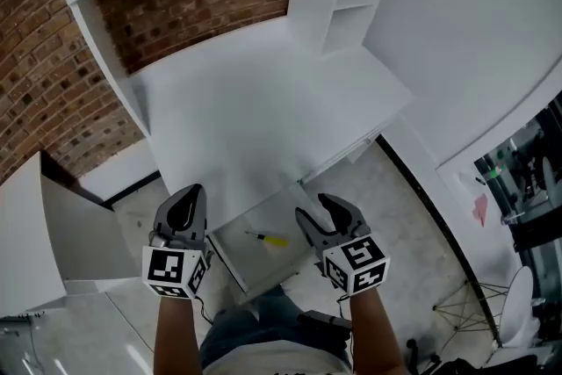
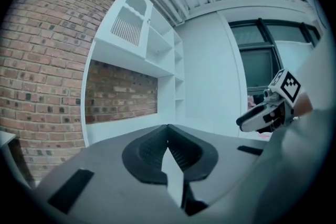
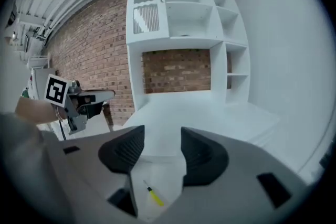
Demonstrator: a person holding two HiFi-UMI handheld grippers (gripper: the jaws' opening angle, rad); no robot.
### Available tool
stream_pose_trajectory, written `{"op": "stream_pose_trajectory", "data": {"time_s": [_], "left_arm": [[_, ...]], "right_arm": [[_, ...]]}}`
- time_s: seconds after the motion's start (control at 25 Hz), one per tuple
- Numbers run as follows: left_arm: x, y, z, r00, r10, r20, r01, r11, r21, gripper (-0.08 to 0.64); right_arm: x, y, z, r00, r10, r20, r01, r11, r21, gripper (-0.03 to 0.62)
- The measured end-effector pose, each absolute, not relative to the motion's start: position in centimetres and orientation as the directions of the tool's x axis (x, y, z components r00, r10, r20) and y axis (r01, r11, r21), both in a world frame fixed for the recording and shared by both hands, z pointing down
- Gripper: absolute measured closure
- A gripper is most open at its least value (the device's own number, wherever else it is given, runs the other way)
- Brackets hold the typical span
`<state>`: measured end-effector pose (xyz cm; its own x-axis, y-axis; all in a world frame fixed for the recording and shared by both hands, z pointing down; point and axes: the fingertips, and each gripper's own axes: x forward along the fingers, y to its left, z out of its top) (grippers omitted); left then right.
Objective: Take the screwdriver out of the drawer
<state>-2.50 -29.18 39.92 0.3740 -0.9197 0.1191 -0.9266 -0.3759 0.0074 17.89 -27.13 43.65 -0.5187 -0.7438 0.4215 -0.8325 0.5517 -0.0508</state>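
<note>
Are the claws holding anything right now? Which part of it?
Nothing is held. The right gripper is open and empty; the left gripper is shut on nothing. The screwdriver lies loose in the open drawer.

The drawer (image 1: pixel 255 263) lies partly hidden under the desk (image 1: pixel 255 110).

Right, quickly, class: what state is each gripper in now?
Left gripper: closed, nothing between its jaws.
Right gripper: open, empty; the screwdriver lies in the drawer.
</note>
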Motion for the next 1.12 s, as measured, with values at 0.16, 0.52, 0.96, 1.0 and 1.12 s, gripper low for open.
{"op": "stream_pose_trajectory", "data": {"time_s": [0.16, 0.52, 0.96, 1.0, 1.12], "left_arm": [[-2.7, -29.2, 41.6, 0.329, -0.929, 0.17, -0.943, -0.333, 0.004, 0.546], [-4.9, -28.3, 45.9, 0.296, -0.921, 0.252, -0.954, -0.298, 0.03, 0.546], [-7.1, -25.6, 49.2, 0.3, -0.896, 0.328, -0.951, -0.306, 0.036, 0.546], [-7.3, -25.4, 49.4, 0.296, -0.895, 0.334, -0.953, -0.301, 0.037, 0.546], [-8.1, -24.9, 50.4, 0.284, -0.888, 0.362, -0.956, -0.289, 0.042, 0.546]], "right_arm": [[16.7, -27.7, 47.9, -0.579, -0.601, 0.551, -0.729, 0.684, -0.02, 0.364], [11.9, -27.2, 59.5, -0.575, -0.271, 0.772, -0.523, 0.847, -0.091, 0.371], [9.4, -24.4, 75.1, -0.337, 0.042, 0.94, -0.325, 0.932, -0.159, 0.399], [9.3, -24.3, 76.1, -0.316, 0.06, 0.947, -0.307, 0.938, -0.162, 0.399], [9.2, -24.0, 78.9, -0.255, 0.101, 0.962, -0.271, 0.947, -0.171, 0.4]]}}
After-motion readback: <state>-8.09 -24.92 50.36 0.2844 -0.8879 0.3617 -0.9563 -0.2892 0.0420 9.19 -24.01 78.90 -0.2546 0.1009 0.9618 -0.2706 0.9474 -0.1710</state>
